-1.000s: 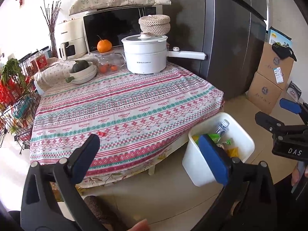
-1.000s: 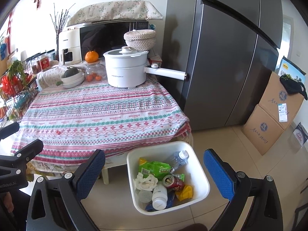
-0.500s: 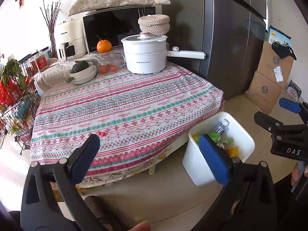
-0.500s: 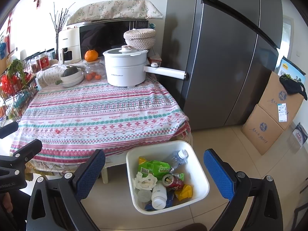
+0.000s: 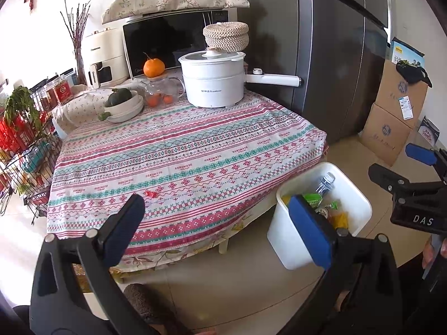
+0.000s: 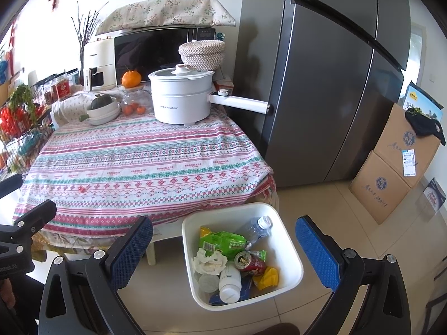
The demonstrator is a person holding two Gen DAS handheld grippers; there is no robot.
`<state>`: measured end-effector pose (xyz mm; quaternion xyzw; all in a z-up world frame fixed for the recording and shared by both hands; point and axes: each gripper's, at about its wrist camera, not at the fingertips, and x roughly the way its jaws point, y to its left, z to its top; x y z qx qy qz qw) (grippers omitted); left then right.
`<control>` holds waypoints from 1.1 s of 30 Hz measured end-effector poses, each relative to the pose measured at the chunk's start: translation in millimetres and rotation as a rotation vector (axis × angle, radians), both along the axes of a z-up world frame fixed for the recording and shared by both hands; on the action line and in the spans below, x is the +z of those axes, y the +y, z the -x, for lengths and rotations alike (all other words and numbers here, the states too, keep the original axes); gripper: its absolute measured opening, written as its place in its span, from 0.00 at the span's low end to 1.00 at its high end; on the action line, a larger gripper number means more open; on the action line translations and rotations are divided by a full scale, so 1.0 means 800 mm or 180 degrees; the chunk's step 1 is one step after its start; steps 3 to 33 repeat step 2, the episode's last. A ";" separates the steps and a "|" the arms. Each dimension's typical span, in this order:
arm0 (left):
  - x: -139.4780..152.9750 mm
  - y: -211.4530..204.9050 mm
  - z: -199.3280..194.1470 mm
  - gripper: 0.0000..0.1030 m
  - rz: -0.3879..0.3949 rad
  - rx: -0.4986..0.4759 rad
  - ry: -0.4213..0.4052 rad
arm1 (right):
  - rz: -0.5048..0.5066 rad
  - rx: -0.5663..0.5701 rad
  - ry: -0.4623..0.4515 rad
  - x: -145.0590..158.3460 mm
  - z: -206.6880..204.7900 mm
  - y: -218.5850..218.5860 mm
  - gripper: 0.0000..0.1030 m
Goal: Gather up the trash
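A white trash bin (image 6: pixel 290 251) stands on the floor by the table's near right corner, also in the left wrist view (image 5: pixel 360 195). It holds a green wrapper (image 6: pixel 220 241), a crumpled tissue (image 6: pixel 208 261), a red can (image 6: pixel 248 261), a clear bottle (image 6: pixel 257 227), a white bottle (image 6: pixel 230 282) and a yellow scrap (image 6: pixel 266 277). A small red scrap (image 5: pixel 151 194) lies on the tablecloth near the front edge, also in the right wrist view (image 6: pixel 82 189). My left gripper (image 5: pixel 215 223) is open and empty before the table. My right gripper (image 6: pixel 223 251) is open and empty above the bin.
The table (image 5: pixel 181 150) has a striped cloth. At its back stand a white pot (image 5: pixel 212 81) with a long handle, a glass jar with an orange (image 5: pixel 153 67), bowls (image 5: pixel 123 106) and a microwave (image 5: pixel 167 39). A grey fridge (image 6: pixel 321 69) and cardboard boxes (image 6: pixel 391 167) stand right. A wire rack (image 5: pixel 22 145) stands left.
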<state>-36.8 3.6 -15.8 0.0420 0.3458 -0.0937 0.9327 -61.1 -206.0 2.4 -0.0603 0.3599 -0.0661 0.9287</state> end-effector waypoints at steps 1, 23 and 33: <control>0.001 0.003 -0.001 0.99 0.0017 0.0021 0.0006 | -0.0001 0.0004 0.0007 0.000 0.000 0.000 1.00; 0.002 0.006 -0.004 0.99 0.0041 0.0026 0.0020 | 0.0001 0.0006 0.0013 -0.001 -0.001 0.001 1.00; 0.002 0.006 -0.004 0.99 0.0041 0.0026 0.0020 | 0.0001 0.0006 0.0013 -0.001 -0.001 0.001 1.00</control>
